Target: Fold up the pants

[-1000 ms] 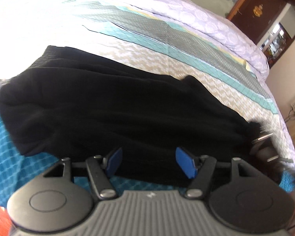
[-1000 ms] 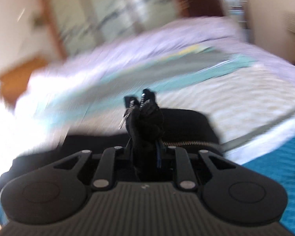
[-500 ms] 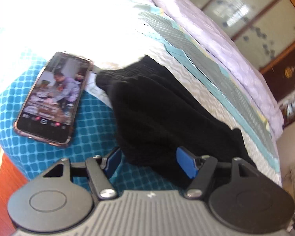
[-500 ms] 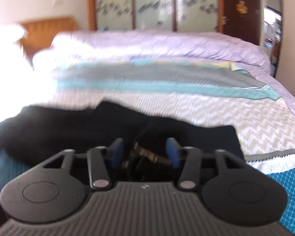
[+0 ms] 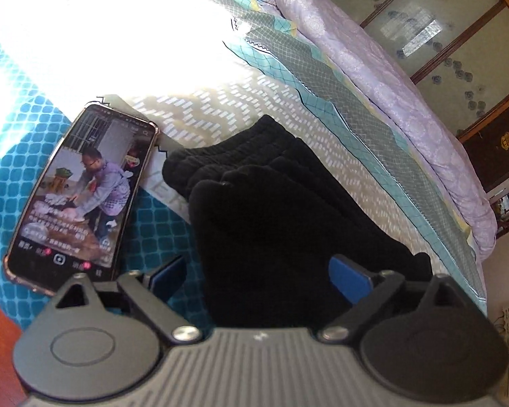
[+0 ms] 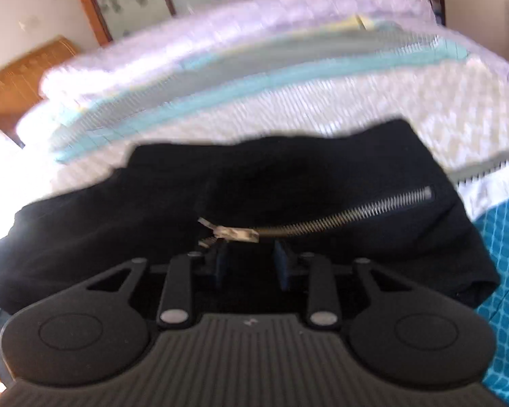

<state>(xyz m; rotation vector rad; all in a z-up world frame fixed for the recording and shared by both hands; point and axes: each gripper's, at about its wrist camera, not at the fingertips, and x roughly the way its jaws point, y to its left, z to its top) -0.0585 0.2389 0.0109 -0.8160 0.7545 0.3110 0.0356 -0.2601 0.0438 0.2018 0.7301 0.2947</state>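
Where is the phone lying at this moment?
In the left wrist view the phone lies screen up on the blue patterned part of the bed cover, at the left of the picture, just left of the black pants.

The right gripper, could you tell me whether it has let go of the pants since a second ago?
Yes. The right gripper has opened and released the pants, which lie on the bed, zipper exposed.

Both wrist views look close over the pants (image 5: 271, 224) across the bed (image 5: 288, 108).
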